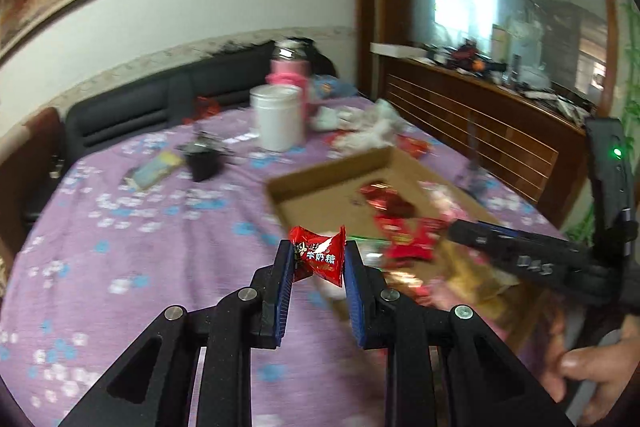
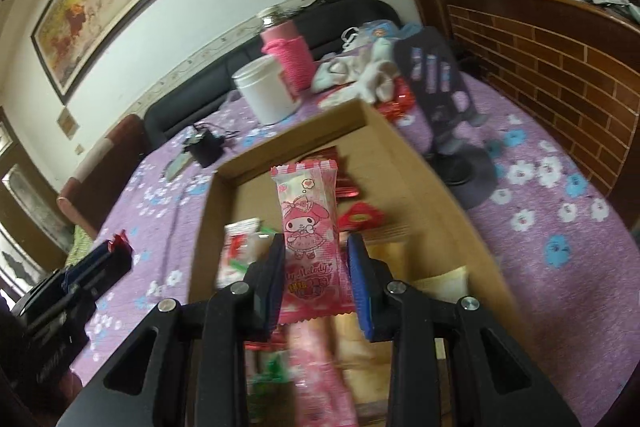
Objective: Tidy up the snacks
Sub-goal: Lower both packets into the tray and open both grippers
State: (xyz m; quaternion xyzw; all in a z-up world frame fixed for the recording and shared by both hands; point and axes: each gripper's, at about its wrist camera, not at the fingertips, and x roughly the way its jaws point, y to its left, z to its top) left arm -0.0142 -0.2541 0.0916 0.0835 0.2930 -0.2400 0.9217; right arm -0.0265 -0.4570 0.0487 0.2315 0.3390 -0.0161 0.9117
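The left gripper (image 1: 318,259) pinches a red candy (image 1: 320,257) above the table, just beside the cardboard box (image 2: 404,147); the right gripper (image 2: 316,263) clamps a pink snack packet (image 2: 308,223) over the box — more wrappers lie inside. The purple flowered tablecloth (image 1: 140,247) also carries a white jar (image 1: 278,117), a pink bottle (image 2: 294,57) and crumpled white cloth (image 2: 360,71) behind the box, against a black sofa (image 1: 132,107)

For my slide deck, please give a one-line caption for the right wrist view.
Right gripper holds a pink My Melody snack packet above the cardboard box of snacks.
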